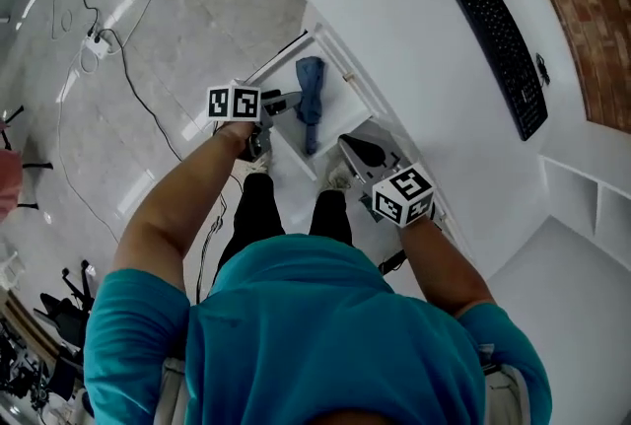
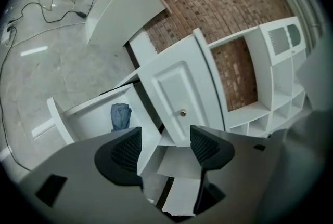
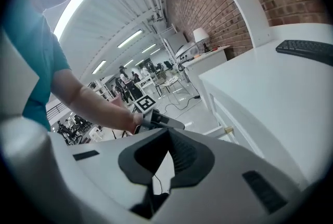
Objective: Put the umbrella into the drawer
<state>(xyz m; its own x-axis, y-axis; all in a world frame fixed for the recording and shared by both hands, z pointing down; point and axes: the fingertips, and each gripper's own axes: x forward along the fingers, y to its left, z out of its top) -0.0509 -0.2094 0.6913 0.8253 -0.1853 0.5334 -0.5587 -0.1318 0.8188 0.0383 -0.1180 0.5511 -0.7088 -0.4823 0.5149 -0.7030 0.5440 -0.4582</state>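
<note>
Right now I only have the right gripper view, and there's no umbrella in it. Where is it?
Observer: The umbrella lies folded inside the open drawer.
Operator: Left gripper holding it?
Observer: No. The left gripper has its jaws apart, and only white cabinet edges show in the gap. The umbrella sits beyond them.
Operator: Anything poking over the rim?
Observer: No. In the head view it lies wholly within the drawer walls.
</note>
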